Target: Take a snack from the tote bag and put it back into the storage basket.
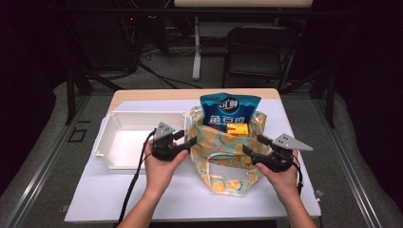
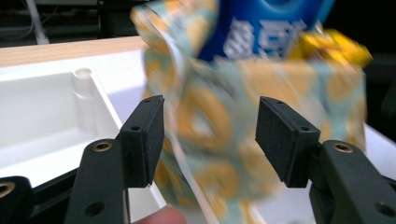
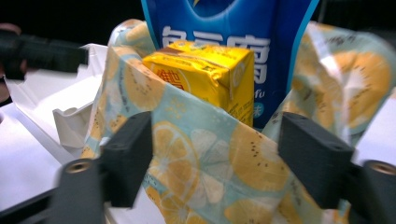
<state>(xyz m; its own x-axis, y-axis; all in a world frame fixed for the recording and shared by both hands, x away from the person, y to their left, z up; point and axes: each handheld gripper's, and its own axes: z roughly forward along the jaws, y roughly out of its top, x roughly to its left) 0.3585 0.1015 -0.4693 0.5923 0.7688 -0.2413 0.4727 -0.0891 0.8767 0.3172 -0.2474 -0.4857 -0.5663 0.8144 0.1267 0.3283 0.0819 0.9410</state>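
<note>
- On the white-covered table (image 1: 142, 190), everything sits mid-surface, the white tray (image 1: 123, 137) lying to the left.
- Just right of the tray stands the lemon-print bag (image 1: 223, 152), mouth up, its handle flopped toward the person.
- Sticking out of it: a tall blue snack pouch (image 1: 230, 109), with a yellow drink carton (image 1: 237, 129) in front.
- Left gripper (image 1: 185, 138) at the bag's left edge, jaws apart, pads off the cloth.
- Right gripper (image 1: 254, 145) at the bag's right edge, jaws spread, gripping nothing.
</note>
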